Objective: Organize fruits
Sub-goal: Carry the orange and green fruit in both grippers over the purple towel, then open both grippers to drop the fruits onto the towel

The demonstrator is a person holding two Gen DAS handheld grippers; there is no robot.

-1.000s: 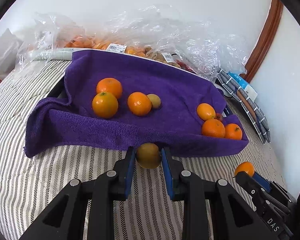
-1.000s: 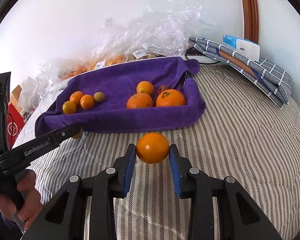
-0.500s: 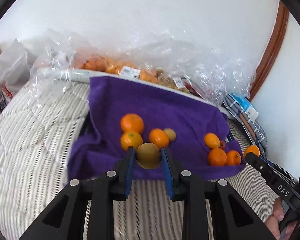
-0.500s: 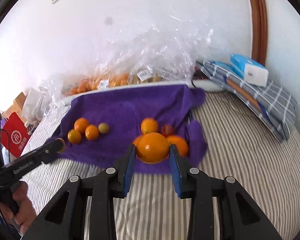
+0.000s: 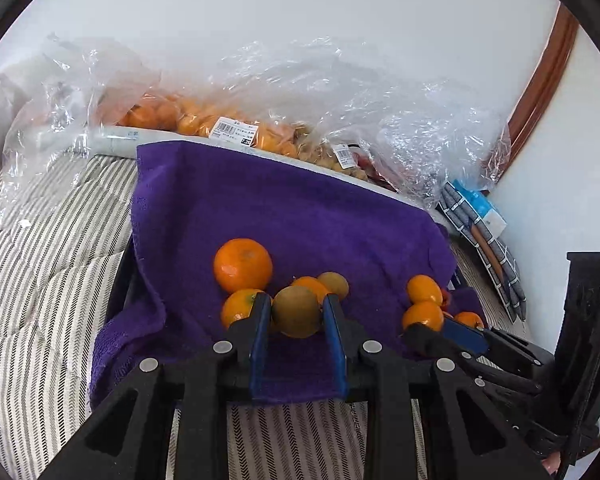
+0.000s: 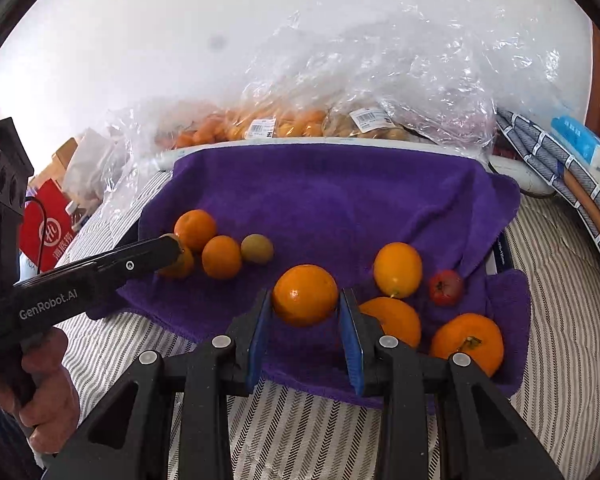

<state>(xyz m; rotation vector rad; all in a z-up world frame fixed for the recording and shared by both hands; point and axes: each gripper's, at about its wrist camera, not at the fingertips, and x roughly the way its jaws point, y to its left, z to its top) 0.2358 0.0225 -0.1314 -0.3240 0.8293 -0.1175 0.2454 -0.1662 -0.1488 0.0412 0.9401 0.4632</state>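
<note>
A purple towel (image 5: 300, 216) lines a tray on the striped bed and holds two groups of fruit. My left gripper (image 5: 296, 312) is shut on a brownish-green kiwi (image 5: 296, 310), held over the towel's front left, just before the left group of oranges (image 5: 242, 265) and a second kiwi (image 5: 334, 285). My right gripper (image 6: 305, 298) is shut on an orange (image 6: 305, 295), held over the towel's front, left of the right group: a yellow-orange fruit (image 6: 398, 269), a small red fruit (image 6: 445, 287) and two oranges (image 6: 469, 340). The left gripper also shows in the right wrist view (image 6: 172, 250).
Clear plastic bags of fruit (image 5: 236, 128) lie behind the towel against the wall. A folded checked cloth with a blue box (image 6: 580, 160) lies at the right. A red bag (image 6: 50, 230) stands at the left. The striped bed cover (image 5: 40, 280) surrounds the tray.
Both grippers have moved forward and down over the towel with their fruit still held. The fruit groups now sit close in front of the fingers.
</note>
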